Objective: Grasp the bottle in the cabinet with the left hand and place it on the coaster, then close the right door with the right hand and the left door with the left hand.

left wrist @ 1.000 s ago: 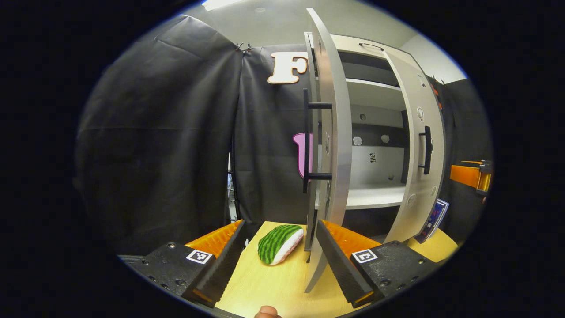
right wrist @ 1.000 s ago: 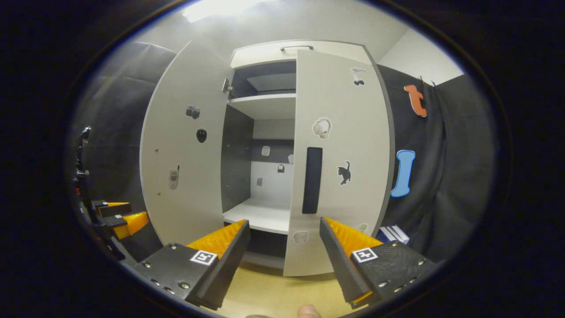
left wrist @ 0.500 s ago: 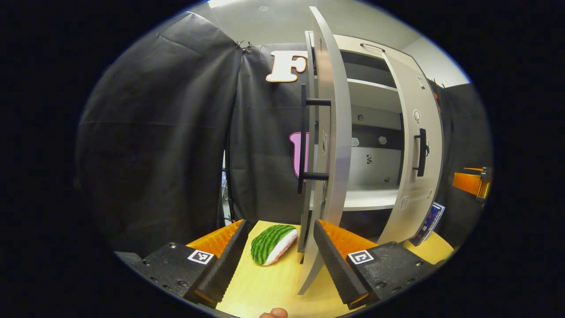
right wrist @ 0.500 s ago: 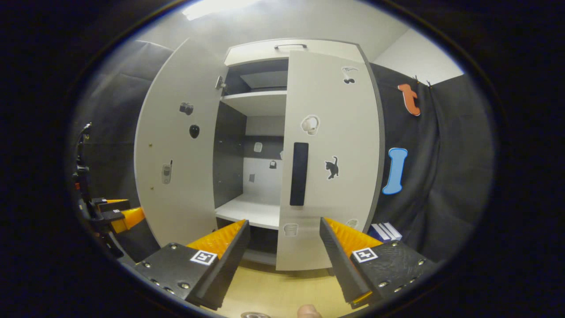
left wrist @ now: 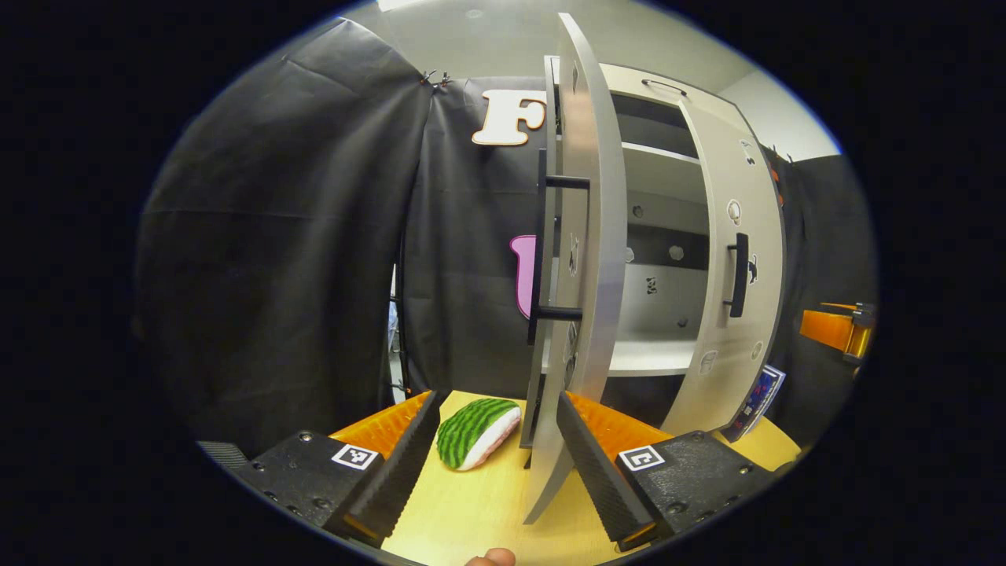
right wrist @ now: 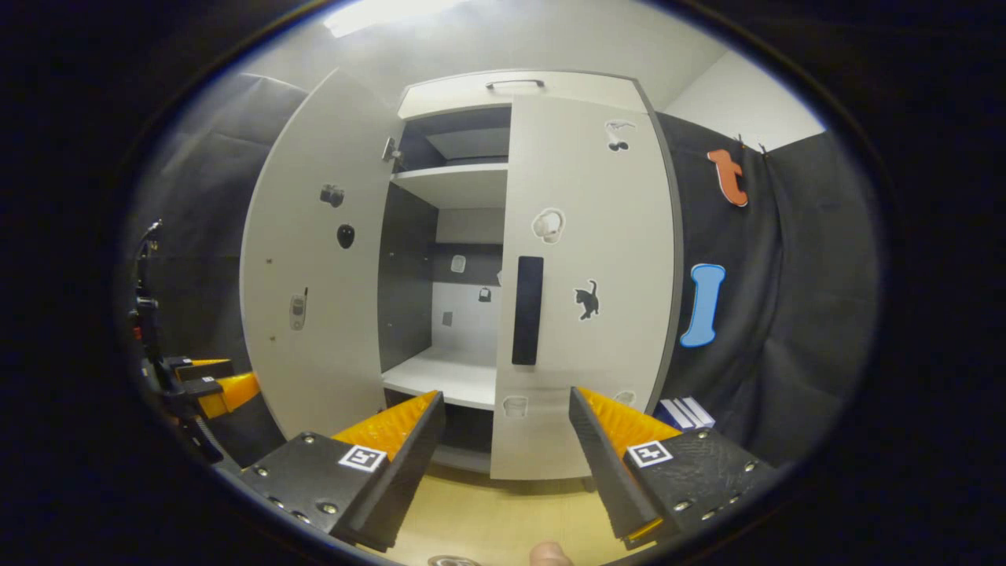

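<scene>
I am holding the left gripper low over the wooden tabletop, its fingers spread wide with nothing between them, aiming along the edge of the cabinet's left door. That door is standing wide open, almost edge-on to this camera, and its lower edge is showing between my two fingers, nearer the right one; I cannot tell whether it is touching. Its black bar handle is facing away from the cabinet interior. A plush watermelon slice is lying on the table just left of the door's foot, ahead of the fingertips.

I am keeping the right gripper level in front of the cabinet, fingers likewise spread and empty. The right door is looking nearly shut, with its black handle facing me above the gap between the fingers. A fingertip of the hand is peeking in at the bottom edge.

The bottle is out of the cabinet: the white shelf inside is bare. I cannot say where the bottle or the coaster is sitting.

In the right gripper view the other gripper is hovering far left, beyond the open left door. Some books are leaning at the cabinet's right foot against the black cloth wall.
</scene>
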{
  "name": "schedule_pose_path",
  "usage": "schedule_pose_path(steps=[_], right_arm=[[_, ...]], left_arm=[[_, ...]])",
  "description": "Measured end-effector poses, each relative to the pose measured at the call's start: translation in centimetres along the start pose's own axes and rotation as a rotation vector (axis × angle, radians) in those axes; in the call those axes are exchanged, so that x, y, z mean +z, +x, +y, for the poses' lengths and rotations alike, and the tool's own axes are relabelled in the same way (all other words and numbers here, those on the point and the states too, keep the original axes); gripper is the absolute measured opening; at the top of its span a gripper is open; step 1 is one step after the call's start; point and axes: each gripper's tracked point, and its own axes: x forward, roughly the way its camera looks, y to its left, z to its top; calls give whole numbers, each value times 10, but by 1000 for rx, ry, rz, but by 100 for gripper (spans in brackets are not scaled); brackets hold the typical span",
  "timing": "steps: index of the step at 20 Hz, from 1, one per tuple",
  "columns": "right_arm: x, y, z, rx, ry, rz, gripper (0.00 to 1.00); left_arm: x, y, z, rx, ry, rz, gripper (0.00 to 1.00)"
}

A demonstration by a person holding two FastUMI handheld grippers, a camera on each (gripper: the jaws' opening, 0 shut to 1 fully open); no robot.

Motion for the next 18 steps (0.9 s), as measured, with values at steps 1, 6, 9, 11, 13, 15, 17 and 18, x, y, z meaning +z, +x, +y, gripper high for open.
schedule_pose_path(steps=[1, 6, 9, 11, 13, 15, 17, 18], right_arm=[[0, 0, -1, -1, 3, -2, 96], [2, -2, -9, -25, 14, -18, 96], [2, -9, -20, -55, 28, -29, 96], [3, -13, -30, -79, 34, -37, 96], [4, -18, -42, -107, 38, -48, 96], [7, -23, -55, -139, 51, -61, 96], [7, -28, -67, -167, 68, -68, 96], [4, -31, -72, -179, 75, -68, 96]], left_arm=[[0, 0, -1, -8, -3, 3, 95], [4, -8, -8, -89, -9, 13, 96], [3, -12, -10, -125, -1, 21, 95], [3, -11, -13, -149, 4, 27, 91], [3, -10, -15, -172, 5, 34, 91], [3, -8, -17, -192, 3, 43, 95], [3, -6, -19, -210, 7, 47, 95], [2, -6, -20, -218, 10, 49, 95]])
